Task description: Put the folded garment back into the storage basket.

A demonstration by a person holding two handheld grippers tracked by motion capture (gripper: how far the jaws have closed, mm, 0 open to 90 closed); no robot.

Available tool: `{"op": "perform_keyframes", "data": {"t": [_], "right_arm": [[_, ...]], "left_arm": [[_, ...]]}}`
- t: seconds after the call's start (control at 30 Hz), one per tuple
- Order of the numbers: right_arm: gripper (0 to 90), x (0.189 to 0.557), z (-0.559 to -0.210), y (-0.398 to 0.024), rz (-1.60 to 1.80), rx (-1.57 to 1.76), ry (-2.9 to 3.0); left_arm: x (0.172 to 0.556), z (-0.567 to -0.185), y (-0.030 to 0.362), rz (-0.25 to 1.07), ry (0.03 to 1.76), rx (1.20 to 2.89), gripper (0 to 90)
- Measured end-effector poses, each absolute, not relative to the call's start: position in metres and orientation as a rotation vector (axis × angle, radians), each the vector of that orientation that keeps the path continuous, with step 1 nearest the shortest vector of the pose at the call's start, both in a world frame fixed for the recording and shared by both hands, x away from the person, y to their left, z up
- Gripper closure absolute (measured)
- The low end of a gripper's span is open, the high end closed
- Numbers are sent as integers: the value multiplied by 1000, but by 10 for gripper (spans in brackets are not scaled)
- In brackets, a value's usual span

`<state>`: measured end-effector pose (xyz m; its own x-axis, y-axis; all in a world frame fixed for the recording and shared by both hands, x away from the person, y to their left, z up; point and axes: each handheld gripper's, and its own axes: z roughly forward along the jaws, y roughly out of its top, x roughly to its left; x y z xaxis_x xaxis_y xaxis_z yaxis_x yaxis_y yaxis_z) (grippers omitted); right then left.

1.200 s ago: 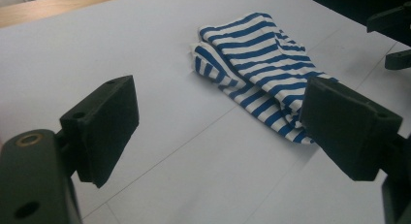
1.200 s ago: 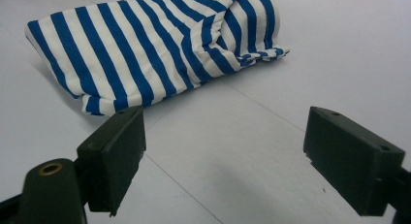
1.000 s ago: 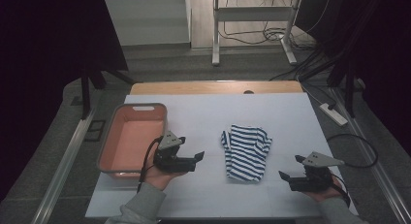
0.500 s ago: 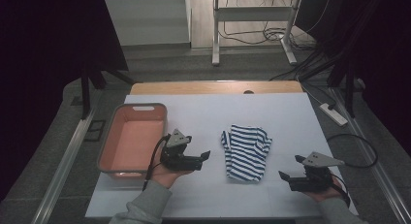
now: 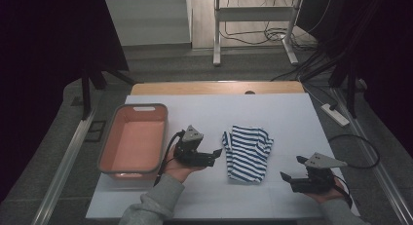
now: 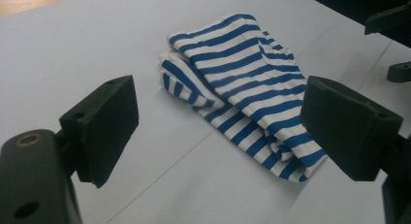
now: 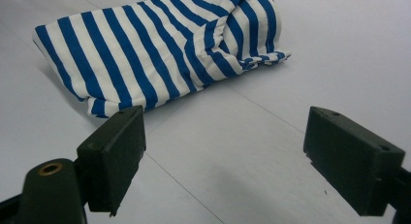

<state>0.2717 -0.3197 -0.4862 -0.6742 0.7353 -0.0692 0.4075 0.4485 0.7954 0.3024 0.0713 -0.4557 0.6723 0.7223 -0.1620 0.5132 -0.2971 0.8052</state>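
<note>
Left gripper [image 5: 213,155], jaws spread wide and empty, sits just beside the folded striped cloth [image 5: 247,151], between it and the pink tub [image 5: 133,139]. Right gripper [image 5: 291,180], equally agape, waits farther off the cloth's opposite, near corner; I'd guess left goes first.

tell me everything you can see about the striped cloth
The striped cloth is a soft fabric piece with blue and white stripes, loosely folded into a rumpled bundle with overlapping layers. It lies flat on the white table, between the two grippers and right of the pink bin. Nothing grips it; only the table touches it.
</note>
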Motion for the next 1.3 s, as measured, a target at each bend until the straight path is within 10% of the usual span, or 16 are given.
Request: {"op": "perform_keyframes", "data": {"t": [1.3], "right_arm": [[160,271,-487,-319,1090,952,2306]], "left_arm": [[337,-471,40,244,1025,2004,141]]}}
